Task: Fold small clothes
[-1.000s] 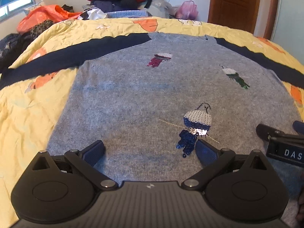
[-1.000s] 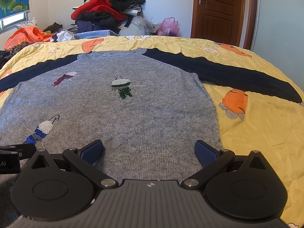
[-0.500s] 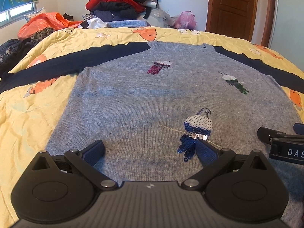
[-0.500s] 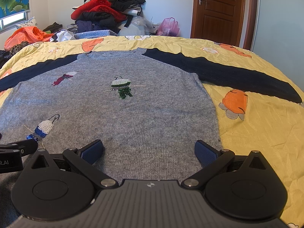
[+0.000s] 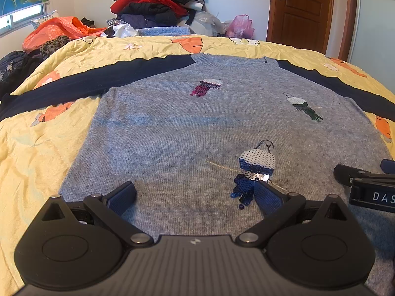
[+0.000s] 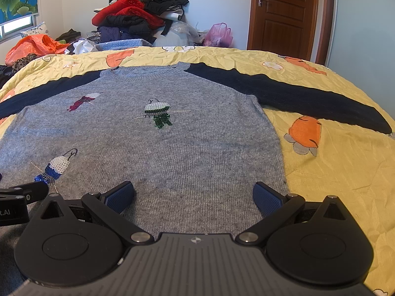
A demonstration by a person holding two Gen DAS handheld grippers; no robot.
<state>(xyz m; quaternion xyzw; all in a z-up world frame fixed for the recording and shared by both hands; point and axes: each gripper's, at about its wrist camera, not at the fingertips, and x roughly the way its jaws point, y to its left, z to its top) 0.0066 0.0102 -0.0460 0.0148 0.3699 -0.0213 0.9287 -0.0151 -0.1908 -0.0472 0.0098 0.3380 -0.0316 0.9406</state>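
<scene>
Bedroom setting: a yellow bedspread with orange flower prints covers the bed, with a heap of clothes piled against the far wall, a pink plastic bag beside it, and a brown wooden door at the right.

Grey sweater lies flat, front up, on the bedspread, neckline toward the far wall. Both navy sleeves spread outward: left sleeve and right sleeve each stretched across the cover.

Three sequined figures on the front: a magenta one near the collar, a green one mid-chest, a blue one nearest the hem.

Left gripper sits low over the hem area, fingers wide apart, nothing between them. Its right pad sits just beside the blue figure; whether the pads touch the knit I cannot tell.

Right gripper is positioned over the hem at the sweater's right side, fingers likewise spread wide, holding nothing. Its right pad is near the sweater's side edge.

Each gripper's housing shows at the edge of the other's view; the two are side by side.
</scene>
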